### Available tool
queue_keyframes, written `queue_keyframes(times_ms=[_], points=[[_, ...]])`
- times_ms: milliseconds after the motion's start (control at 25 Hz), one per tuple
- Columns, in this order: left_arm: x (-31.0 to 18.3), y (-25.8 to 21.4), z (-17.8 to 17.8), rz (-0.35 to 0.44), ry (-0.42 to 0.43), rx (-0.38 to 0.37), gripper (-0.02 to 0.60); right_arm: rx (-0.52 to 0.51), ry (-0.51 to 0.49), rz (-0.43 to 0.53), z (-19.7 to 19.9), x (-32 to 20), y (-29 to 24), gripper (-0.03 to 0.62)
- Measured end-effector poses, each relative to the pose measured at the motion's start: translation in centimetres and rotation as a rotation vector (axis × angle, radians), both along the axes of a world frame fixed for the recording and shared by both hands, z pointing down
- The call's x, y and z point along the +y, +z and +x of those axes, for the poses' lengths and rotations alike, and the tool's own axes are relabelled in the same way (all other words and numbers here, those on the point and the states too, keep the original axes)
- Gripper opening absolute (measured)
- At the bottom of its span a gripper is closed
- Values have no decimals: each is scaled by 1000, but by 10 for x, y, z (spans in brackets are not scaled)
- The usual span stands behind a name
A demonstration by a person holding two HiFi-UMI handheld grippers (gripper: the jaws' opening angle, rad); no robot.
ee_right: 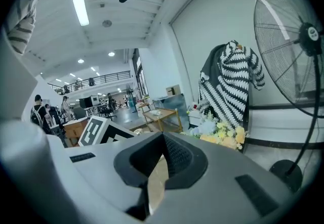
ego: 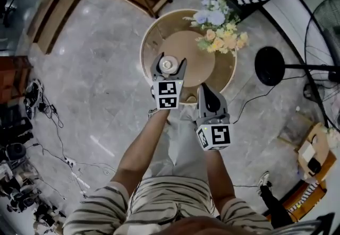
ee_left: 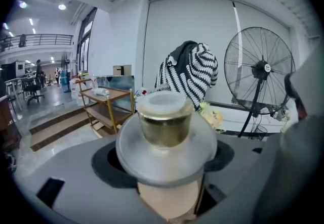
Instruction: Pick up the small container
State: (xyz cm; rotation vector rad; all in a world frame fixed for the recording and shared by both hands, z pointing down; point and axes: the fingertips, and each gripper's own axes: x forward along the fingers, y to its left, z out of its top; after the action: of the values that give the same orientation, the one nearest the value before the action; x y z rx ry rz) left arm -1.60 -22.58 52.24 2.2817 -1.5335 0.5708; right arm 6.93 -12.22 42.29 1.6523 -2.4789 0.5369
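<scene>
Striped shirt (ego: 159, 197) and both forearms (ego: 142, 146) fill the bottom of head view, closest to the lens. L gripper (ego: 169, 64) is out front, and it's got the small container (ee_left: 164, 119): jaws clamped on it from both sides at its wide clear flange, w/ the gold band and white lid standing upright above them. From head view the container shows over the round wooden table (ego: 151, 43), roughly mid-table. A bunch of pale flowers (ego: 222, 35) sits on the table's far-right side, apart from the container. R gripper (ego: 204, 89) is just beside the L one, a bit nearer the person. Its jaws are pressed together w/ nothing btwn them, and R gripper view shows only a thin tan sliver in the slit. Bkgd in L gripper view: big standing fan (ee_left: 258, 74) at right, black-and-white striped garment (ee_left: 190, 74) draped next to it, wooden cart (ee_left: 104, 104) at left.
</scene>
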Motion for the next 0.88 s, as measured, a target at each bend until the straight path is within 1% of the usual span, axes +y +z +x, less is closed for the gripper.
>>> queue_keyframes(times_ms=[200, 480, 640, 880], points=[[13, -66, -4, 39, 19, 25, 331, 8, 33, 25, 4, 3, -45, 9], [44, -136, -18, 43, 21, 54, 331, 3, 35, 56, 0, 13, -100, 9], [63, -168, -22, 69, 44, 39, 331, 20, 10, 54, -10, 23, -117, 9], [86, -216, -29, 118, 80, 27, 331, 11, 18, 84, -15, 41, -152, 9]])
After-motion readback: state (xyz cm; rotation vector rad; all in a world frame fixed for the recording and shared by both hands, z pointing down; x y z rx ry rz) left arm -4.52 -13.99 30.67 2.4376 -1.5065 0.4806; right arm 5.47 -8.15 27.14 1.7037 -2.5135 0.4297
